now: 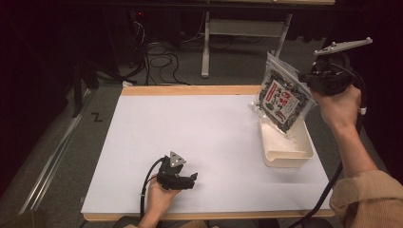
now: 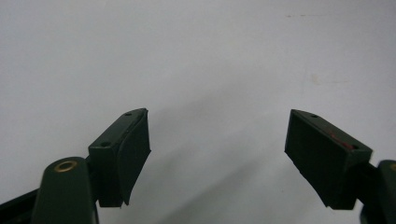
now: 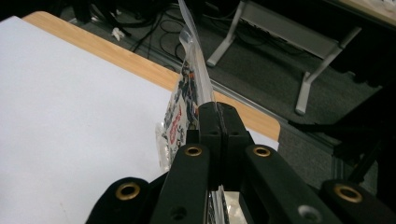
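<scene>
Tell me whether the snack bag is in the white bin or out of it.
Out. The snack bag hangs clamped in the right gripper, above the white bin.

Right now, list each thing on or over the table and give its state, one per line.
Snack bag: sealed, lifted, hanging tilted over the bin's far end.
White bin: upright on the table, open-topped, nothing seen inside.
Right gripper: jaws shut on the bag's edge.
Left gripper: jaws open, holding nothing, low over the white table.
</scene>
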